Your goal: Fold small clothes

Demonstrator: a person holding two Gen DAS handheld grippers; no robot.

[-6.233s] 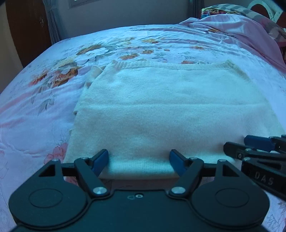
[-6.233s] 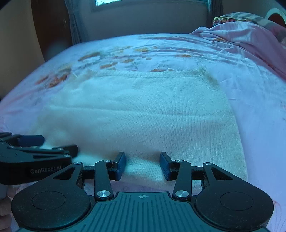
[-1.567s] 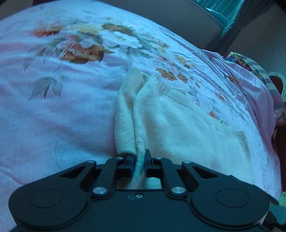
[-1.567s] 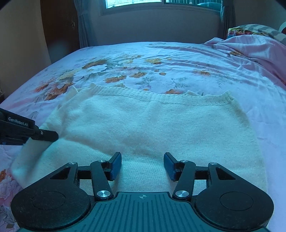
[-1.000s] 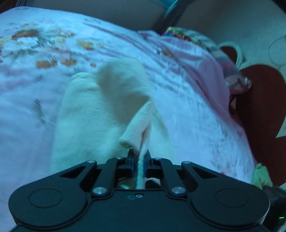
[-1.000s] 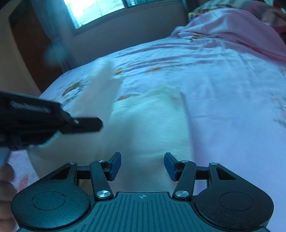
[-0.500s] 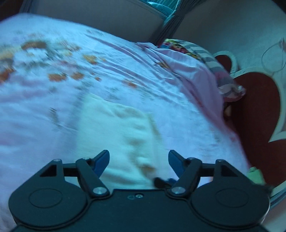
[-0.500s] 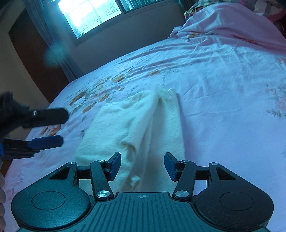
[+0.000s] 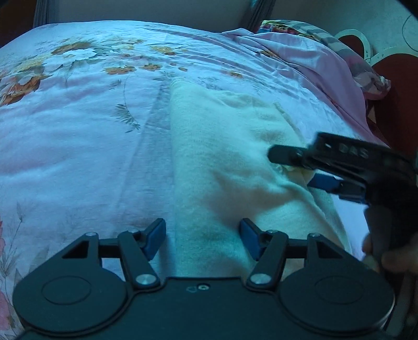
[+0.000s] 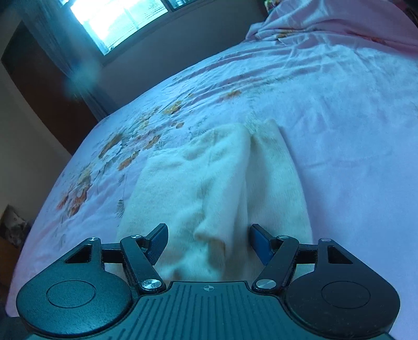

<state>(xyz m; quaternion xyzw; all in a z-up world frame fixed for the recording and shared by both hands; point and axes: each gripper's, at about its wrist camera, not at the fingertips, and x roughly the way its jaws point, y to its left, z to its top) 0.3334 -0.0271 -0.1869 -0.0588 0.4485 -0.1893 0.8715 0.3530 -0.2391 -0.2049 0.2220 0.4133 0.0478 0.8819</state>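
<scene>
A: L gripper (image 9: pixel 203 240)?
B: Jaws apart after closing a bit, gripping nothing; cream sweater (image 9: pixel 222 162) lay folded on the floral bedsheet (image 9: pixel 78 130) below.
A: R gripper (image 10: pixel 209 244)?
B: Just widened, empty. Only L view showed it from outside (image 9: pixel 300 167), w/ a hand (image 9: pixel 392 256). Only R view had the window (image 10: pixel 117 18).

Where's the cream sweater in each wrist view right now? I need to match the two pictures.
Left wrist: cream sweater runs from centre toward lower right, between the open left gripper fingers.
Right wrist: cream sweater lies centre, running down between the open right gripper fingers.
Shared landmark: the floral bedsheet.
</scene>
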